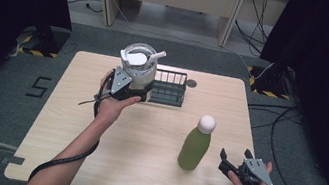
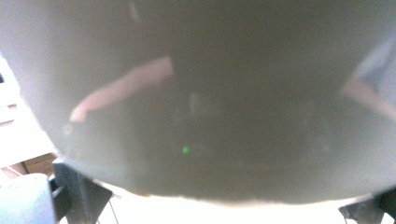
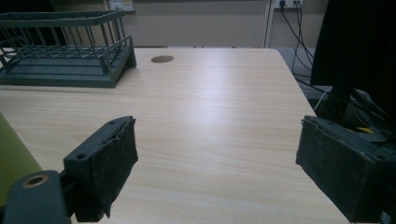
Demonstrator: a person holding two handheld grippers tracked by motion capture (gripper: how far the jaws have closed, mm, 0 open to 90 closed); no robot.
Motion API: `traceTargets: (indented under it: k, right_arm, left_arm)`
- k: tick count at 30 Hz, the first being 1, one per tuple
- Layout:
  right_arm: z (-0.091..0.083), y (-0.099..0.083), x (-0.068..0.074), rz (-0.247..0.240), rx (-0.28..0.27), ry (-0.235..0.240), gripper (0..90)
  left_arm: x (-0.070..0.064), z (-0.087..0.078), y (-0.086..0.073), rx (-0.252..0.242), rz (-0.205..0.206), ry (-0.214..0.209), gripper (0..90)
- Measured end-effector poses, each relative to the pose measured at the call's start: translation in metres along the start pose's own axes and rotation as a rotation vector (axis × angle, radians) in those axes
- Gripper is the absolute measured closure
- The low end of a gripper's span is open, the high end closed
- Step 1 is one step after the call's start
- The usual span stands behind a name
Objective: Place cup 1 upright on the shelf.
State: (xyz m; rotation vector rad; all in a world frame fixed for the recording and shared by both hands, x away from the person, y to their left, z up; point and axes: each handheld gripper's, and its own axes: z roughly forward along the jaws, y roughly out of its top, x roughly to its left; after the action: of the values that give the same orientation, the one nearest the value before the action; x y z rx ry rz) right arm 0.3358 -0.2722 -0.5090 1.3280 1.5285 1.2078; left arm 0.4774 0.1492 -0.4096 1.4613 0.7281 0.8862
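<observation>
**A:** What is being handled here?

**B:** A clear tumbler (image 1: pixel 139 65) with a white lid and a white straw sticking out to the right. It is up off the table, held near the far edge, just left of a dark wire rack (image 1: pixel 169 87), with its body overlapping the rack's left end in the high view.

**A:** And what holds it?

**B:** The left gripper (image 1: pixel 125 87) is clamped on the tumbler's lower part, with the person's left hand (image 1: pixel 112 104) wrapped around the gripper from below. In the left gripper view the tumbler (image 2: pixel 201 98) sits right against the lens as a blurred grey wall, with the jaw tips just visible at the bottom corners on either side of it.

**A:** The other side?

**B:** The right gripper (image 1: pixel 234 161) is near the front right corner of the table (image 1: pixel 69 132), its jaws spread wide with nothing between them. The right gripper view confirms it: two black padded jaws well apart over bare wood, the rack (image 3: pixel 65 51) far off at upper left.

**A:** Anything else on the table?

**B:** A green bottle (image 1: pixel 196 143) with a white cap stands upright just left of the right gripper, apart from it. Its green side (image 3: pixel 14 161) edges into the right gripper view at the left.
</observation>
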Motion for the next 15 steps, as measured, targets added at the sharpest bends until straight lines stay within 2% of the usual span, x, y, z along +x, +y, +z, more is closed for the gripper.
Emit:
traceTargets:
  k: [15]
  right_arm:
    - [0.0,-0.001,0.0,0.001,0.003,0.0,12.4]
  left_arm:
    - [0.004,0.011,0.006,0.0,-0.004,0.02,9.0]
